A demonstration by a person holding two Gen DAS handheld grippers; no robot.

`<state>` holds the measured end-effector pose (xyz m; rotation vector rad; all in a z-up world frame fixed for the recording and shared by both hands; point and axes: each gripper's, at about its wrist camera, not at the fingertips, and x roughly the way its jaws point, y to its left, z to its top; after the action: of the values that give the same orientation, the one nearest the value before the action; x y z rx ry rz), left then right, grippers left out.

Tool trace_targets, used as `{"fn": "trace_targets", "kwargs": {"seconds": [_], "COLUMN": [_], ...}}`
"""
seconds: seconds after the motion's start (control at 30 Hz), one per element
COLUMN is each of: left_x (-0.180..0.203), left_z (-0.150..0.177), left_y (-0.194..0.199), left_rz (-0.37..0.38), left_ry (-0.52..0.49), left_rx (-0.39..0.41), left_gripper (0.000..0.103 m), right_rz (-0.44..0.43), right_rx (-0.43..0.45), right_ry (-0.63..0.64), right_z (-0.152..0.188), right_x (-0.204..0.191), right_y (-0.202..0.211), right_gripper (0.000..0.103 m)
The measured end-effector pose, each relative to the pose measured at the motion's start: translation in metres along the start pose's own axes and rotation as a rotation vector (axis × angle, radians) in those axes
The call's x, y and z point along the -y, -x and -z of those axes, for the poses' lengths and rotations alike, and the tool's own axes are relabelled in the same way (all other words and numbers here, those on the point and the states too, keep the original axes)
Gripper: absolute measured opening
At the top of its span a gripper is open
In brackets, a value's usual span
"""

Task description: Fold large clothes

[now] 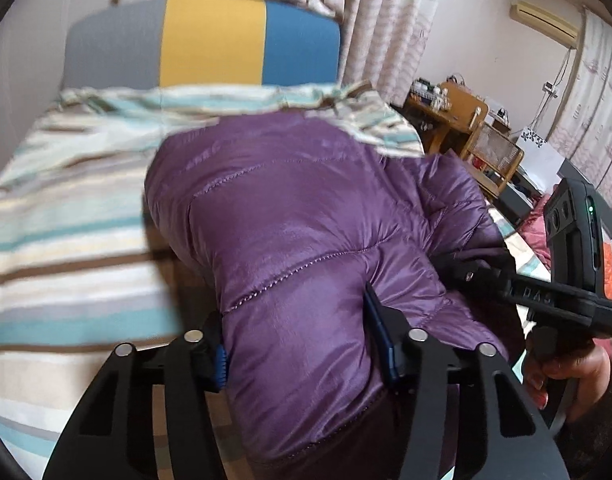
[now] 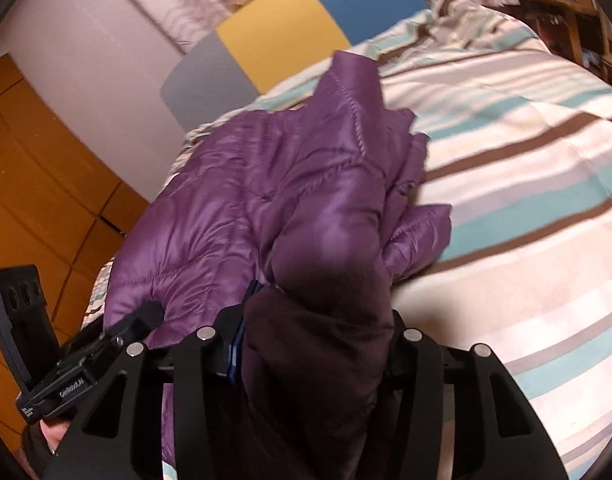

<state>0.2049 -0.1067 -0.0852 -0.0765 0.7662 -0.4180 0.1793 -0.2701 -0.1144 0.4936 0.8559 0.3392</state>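
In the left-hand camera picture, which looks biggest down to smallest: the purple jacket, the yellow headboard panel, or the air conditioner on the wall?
1. purple jacket, though nearness inflates it
2. yellow headboard panel
3. air conditioner

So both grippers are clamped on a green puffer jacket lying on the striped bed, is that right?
Not quite: the jacket is purple, not green, as the left wrist view shows. The rest holds: the left gripper and right gripper each have jaws closed on its padded fabric, and it lies on the striped bed.
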Motion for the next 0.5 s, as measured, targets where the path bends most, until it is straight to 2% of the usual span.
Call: {"fn": "trace_targets", "kwargs": {"seconds": [0.1, 0.27, 0.5], "left_x": [-0.007, -0.032, -0.108], "left_z": [-0.003, 0.006, 0.025], "left_y": [0.027, 0.064, 0.105], "left_rz": [-0.050, -0.150, -0.290], "left_ry": [-0.036, -0.064, 0.046], "left_rx": [0.083, 0.157, 0.201], "left_gripper": [0.052, 0.052, 0.052], "right_rz": [-0.032, -0.107, -0.186], "right_rx": [0.012, 0.026, -0.044], "right_ry": [0.018, 0.074, 0.194], "right_z": [0.007, 0.017, 0.022], "right_x": [-0.021, -0.070, -0.154], "right_y": [-0.006, -0.033, -0.098], "right_gripper": [0.046, 0.046, 0.046]}}
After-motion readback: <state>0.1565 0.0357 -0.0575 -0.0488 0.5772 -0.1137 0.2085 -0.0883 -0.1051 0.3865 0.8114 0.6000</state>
